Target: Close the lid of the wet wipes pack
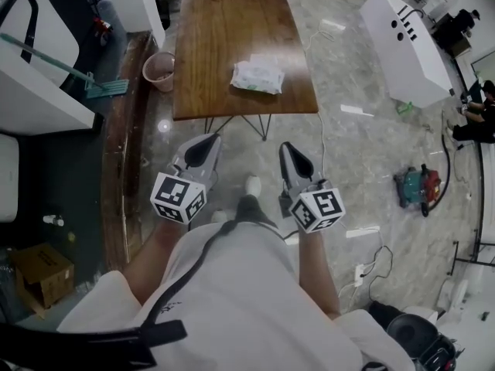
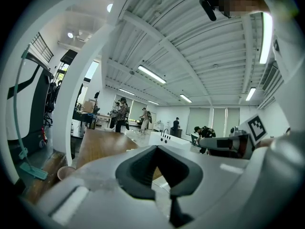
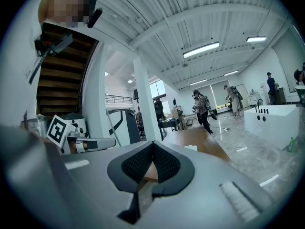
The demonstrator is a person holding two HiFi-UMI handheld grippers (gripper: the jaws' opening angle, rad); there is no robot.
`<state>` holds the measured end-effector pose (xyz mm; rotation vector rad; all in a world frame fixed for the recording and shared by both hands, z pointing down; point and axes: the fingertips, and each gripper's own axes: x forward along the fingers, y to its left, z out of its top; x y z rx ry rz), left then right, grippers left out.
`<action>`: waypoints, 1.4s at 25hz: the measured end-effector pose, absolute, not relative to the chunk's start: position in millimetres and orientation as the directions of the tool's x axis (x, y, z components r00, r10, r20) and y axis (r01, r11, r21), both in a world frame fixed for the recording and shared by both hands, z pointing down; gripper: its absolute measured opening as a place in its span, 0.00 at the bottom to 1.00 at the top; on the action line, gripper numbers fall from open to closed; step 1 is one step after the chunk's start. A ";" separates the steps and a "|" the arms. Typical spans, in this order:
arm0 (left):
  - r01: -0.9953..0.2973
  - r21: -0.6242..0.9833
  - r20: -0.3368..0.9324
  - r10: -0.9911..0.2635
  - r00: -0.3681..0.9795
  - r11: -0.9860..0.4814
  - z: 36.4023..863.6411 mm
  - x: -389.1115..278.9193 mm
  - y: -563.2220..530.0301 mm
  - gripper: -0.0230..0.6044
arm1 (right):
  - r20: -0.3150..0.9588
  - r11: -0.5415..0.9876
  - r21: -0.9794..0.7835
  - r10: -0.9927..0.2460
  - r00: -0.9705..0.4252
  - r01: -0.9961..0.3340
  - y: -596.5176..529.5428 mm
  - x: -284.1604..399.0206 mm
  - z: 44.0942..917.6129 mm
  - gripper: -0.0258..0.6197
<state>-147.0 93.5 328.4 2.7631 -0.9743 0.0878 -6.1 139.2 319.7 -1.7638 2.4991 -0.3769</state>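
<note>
The wet wipes pack (image 1: 257, 76) lies on the brown wooden surface (image 1: 224, 37) in the upper middle of the head view, near that surface's right edge and lower end. It is too small to tell whether its lid is up or down. A pink bin (image 1: 159, 69) stands on the floor just beside the surface's left edge, with a teal mop (image 1: 107, 89) further left. A long white box (image 1: 406, 45) sits at the upper right, a red and teal machine (image 1: 418, 188) at the right, and a cardboard box (image 1: 39, 273) at the lower left.

No print on the pack can be read; the only clear markings are the black-and-white squares on the gripper cubes.

The left hand-held gripper (image 1: 210, 139) (image 2: 156, 148) and the right hand-held gripper (image 1: 286, 147) (image 3: 153, 143) hang in the lower middle, close to the person's body and well apart from the surface. Each has its jaws pressed together, pinching nothing.
</note>
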 end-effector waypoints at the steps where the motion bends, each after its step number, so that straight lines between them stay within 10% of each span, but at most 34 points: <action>1: -0.627 0.175 0.125 -0.615 0.779 -0.759 328.1 -142.1 87.7 0.04 | 0.090 0.319 -0.232 -0.934 -0.347 -0.919 133.0 -1.1 320.3 0.05; 35: -0.781 0.164 0.195 -0.756 0.624 -0.603 343.4 -2.5 -90.4 0.04 | 0.130 0.593 -0.276 -0.756 -0.641 -0.756 -73.4 109.5 350.9 0.05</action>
